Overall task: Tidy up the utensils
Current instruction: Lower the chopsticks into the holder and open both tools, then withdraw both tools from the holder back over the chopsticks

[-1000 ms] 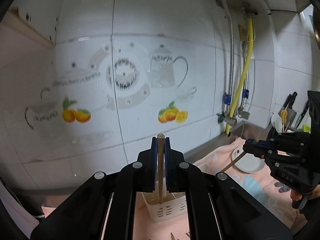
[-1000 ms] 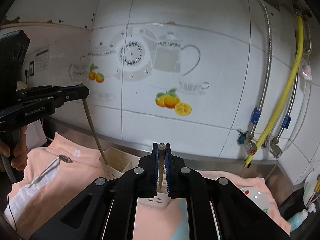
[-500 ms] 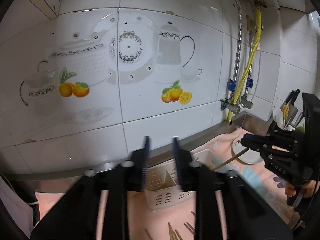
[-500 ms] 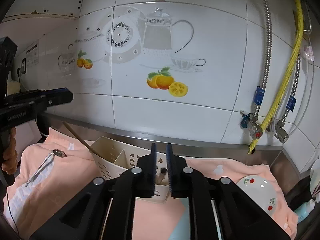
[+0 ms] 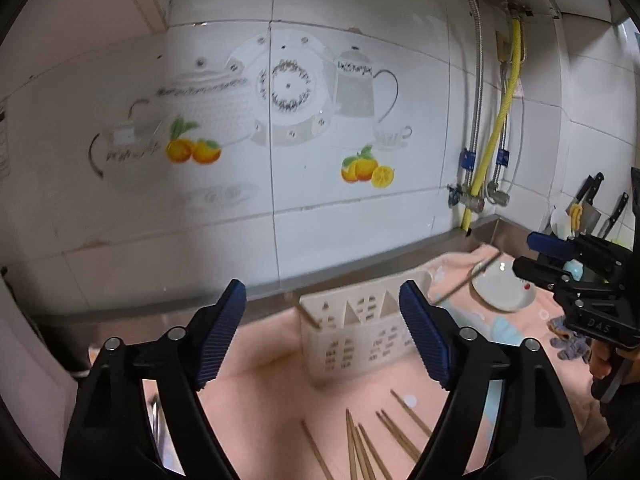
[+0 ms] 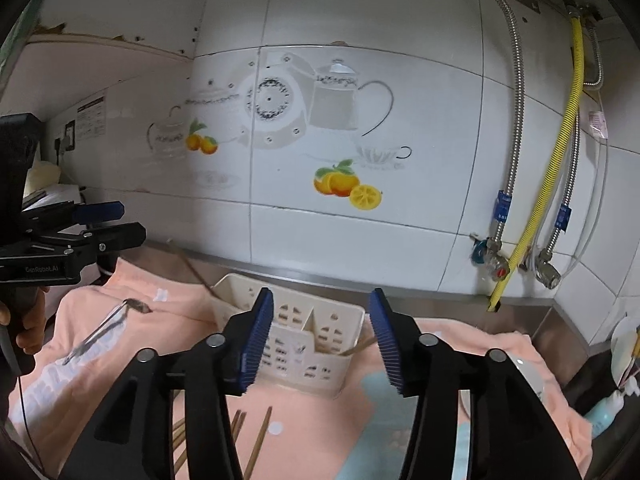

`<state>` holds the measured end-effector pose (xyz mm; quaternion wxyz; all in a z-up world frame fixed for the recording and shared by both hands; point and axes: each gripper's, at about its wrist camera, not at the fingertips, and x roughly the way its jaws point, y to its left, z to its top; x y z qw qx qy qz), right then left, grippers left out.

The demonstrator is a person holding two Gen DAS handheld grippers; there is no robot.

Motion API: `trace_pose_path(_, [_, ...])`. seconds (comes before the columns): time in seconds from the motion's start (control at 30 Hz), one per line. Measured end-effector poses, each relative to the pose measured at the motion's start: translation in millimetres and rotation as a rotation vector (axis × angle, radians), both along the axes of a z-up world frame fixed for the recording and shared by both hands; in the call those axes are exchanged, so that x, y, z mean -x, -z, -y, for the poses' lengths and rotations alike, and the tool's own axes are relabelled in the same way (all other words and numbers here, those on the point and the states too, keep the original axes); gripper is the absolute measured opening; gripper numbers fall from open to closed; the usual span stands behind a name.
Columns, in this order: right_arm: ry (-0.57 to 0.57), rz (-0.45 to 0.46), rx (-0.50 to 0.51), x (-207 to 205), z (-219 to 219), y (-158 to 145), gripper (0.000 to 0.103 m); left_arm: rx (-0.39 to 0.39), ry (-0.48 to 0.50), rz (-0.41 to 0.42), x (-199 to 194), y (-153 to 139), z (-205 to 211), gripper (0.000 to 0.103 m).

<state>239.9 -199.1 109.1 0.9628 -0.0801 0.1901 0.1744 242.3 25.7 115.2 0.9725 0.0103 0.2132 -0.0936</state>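
A cream slotted utensil caddy [image 5: 360,336] [image 6: 300,336] stands on the pink cloth by the wall. My left gripper [image 5: 322,300] [image 6: 128,222] is in front of it, jaws opening wide and nothing between the pads. My right gripper [image 6: 320,308] [image 5: 528,254] is also opening and holds nothing. One brown chopstick [image 6: 358,346] [image 5: 468,280] leans out of the caddy's right end. Another chopstick [image 6: 192,268] [image 5: 306,312] leans out of its left end. Several loose chopsticks [image 5: 360,440] [image 6: 256,440] lie on the cloth in front. A metal spoon [image 6: 108,324] lies to the left.
A white plate [image 5: 500,288] [image 6: 528,372] sits on the cloth right of the caddy. A knife rack [image 5: 588,208] stands in the right corner, and a pale blue bottle [image 6: 608,408] is beside it. A yellow hose [image 6: 560,160] and valves run down the tiled wall.
A second ago each gripper was shut on an upright chopstick above the caddy. Both jaws have opened, and the two chopsticks now rest leaning in the caddy.
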Motion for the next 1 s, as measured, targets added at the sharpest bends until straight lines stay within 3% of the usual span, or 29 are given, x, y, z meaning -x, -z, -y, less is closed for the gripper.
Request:
trace_pose_path(0.4, [-0.002, -0.078, -0.01, 53, 3, 49, 0.081, -0.012, -0.059, -0.142, 54, 61, -11, 0.097])
trace_pose_path(0.83, [-0.014, -0.189, 0.018, 92, -5, 109, 0.086, -0.087, -0.1, -0.281, 102, 132, -2, 0.098])
trace_pose_path(1.0, [0.0, -0.221, 0.024, 100, -4, 125, 0.087, -0.078, -0.11, -0.333, 116, 154, 3, 0.098])
